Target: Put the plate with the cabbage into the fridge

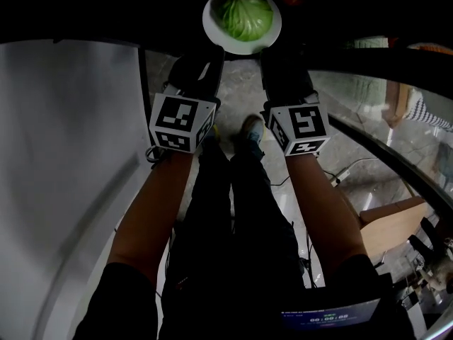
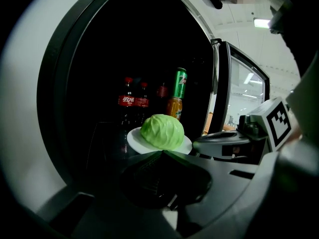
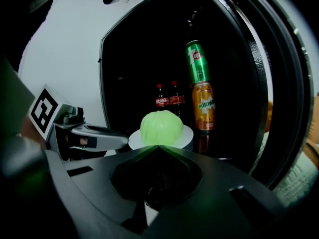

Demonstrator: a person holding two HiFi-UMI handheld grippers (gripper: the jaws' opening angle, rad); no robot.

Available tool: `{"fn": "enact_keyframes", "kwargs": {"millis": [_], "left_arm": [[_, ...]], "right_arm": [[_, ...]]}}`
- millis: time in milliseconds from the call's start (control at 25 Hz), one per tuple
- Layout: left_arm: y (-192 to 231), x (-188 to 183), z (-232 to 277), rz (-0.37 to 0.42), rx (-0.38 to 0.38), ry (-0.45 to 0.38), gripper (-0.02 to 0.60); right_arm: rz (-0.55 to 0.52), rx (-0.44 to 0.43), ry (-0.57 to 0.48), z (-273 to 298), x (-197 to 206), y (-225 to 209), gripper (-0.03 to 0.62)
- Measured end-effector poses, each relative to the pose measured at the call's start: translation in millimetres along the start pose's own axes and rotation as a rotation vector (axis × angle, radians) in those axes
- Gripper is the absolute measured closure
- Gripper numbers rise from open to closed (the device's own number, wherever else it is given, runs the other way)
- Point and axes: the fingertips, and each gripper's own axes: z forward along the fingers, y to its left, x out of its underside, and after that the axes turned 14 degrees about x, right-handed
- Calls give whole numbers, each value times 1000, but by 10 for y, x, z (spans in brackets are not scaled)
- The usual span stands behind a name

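A white plate (image 1: 244, 47) carries a green cabbage (image 1: 245, 16) at the top of the head view, in front of the dark open fridge. My left gripper (image 1: 214, 49) is shut on the plate's near left rim, and my right gripper (image 1: 270, 51) is shut on its near right rim. In the left gripper view the cabbage (image 2: 162, 132) sits on the plate (image 2: 133, 139) just past my jaw tips (image 2: 162, 152), held level. The right gripper view shows the same cabbage (image 3: 161, 127) and plate (image 3: 187, 133) beyond that gripper (image 3: 157, 146).
Inside the fridge stand two cola bottles (image 2: 134, 101), a green can (image 3: 198, 62) stacked on an orange can (image 3: 204, 106). The glass fridge door (image 2: 239, 91) stands open at the right. A white panel (image 1: 71, 154) lies left; wooden furniture (image 1: 396, 222) at right.
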Motion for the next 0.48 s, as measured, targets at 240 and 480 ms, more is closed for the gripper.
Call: {"fn": "enact_keyframes", "kwargs": {"millis": [240,480], "left_arm": [[2,-8,27,-4,-13,2,577],[6,-38,23,-11,-27,5,577]], "right_arm": [[-9,6,18,5,24,-28,588],[-20,-5,9,16,-15,-28,588]]}}
